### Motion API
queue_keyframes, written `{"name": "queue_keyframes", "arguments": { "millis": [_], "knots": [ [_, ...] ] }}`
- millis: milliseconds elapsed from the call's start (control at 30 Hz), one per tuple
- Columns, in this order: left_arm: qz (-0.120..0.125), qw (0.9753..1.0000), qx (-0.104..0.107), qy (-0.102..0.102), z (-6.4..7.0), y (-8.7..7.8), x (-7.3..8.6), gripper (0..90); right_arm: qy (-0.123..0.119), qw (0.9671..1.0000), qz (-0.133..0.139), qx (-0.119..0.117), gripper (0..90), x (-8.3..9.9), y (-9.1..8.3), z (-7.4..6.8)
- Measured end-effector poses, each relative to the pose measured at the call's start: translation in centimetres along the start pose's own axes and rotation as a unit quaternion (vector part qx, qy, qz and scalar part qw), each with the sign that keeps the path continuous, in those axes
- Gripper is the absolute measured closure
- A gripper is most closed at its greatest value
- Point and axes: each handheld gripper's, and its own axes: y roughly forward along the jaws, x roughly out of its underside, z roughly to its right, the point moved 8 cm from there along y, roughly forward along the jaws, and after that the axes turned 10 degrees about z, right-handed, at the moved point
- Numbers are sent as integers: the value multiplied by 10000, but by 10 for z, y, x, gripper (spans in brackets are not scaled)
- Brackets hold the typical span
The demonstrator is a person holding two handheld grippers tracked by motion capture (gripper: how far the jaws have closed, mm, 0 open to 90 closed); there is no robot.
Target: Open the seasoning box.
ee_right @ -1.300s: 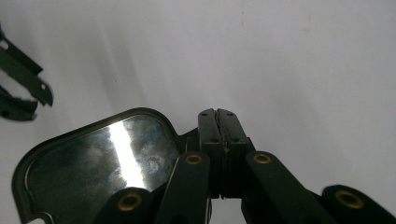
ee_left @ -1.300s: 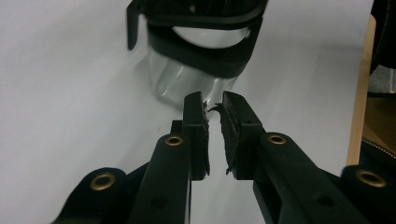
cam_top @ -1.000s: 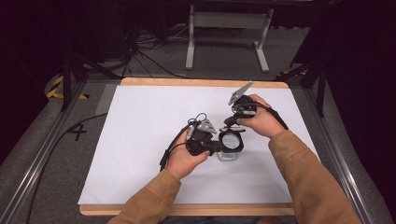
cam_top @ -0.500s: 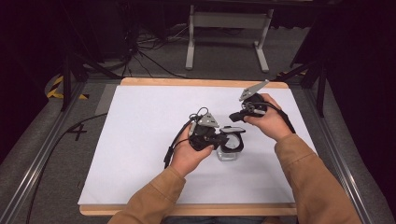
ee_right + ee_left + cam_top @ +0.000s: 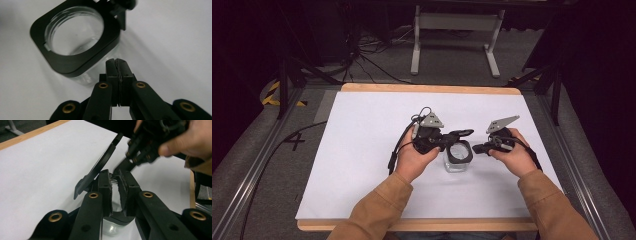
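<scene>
The white table carries a single container near its middle: a clear glass jar with a black square-cornered collar around its mouth and a black hinged lid that stands swung up and open from one edge. From the right gripper view the inside of the jar looks empty; the glass bottom shows through the round opening with nothing lying in it. The left gripper, held in the person's left hand, reaches over the jar from the left, and in the left gripper view its jaws are closed down on the rim of the collar beside the hinge, with only a thin slit between the pads. The right gripper, held in the right hand, sits just to the right of the jar, apart from it; in the right gripper view its jaws are pressed fully together and pinch nothing, pointing toward the near corner of the collar. Compared with a second ago, the right gripper has drawn back from above the jar to its right side and dropped lower toward the table, while the left gripper has kept its place at the jar.
</scene>
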Motion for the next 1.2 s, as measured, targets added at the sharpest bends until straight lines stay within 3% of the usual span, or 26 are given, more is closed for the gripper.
{"name": "queue_keyframes", "arguments": {
  "millis": [133, 467, 800, 1033, 1200],
  "knots": [
    [142, 9998, 58, -113, -2, 1, -3, 790, -73, 10000, -6, 28, 900, 7, 4, -11],
    [452, 9982, 32, -400, -13, 8, -11, 797, -9, 10000, -33, 56, 899, 15, 3, -19],
    [498, 9951, -296, -807, -29, 14, -7, 825, -11, 10000, 39, 39, 897, 17, -3, -25],
    [428, 9957, -118, -813, -25, 13, -6, 804, -30, 10000, 77, -7, 898, 16, -3, -28],
    [337, 9965, -113, -761, -22, 9, -3, 780, -37, 10000, 39, -7, 900, 17, -3, -30]
  ]
}}
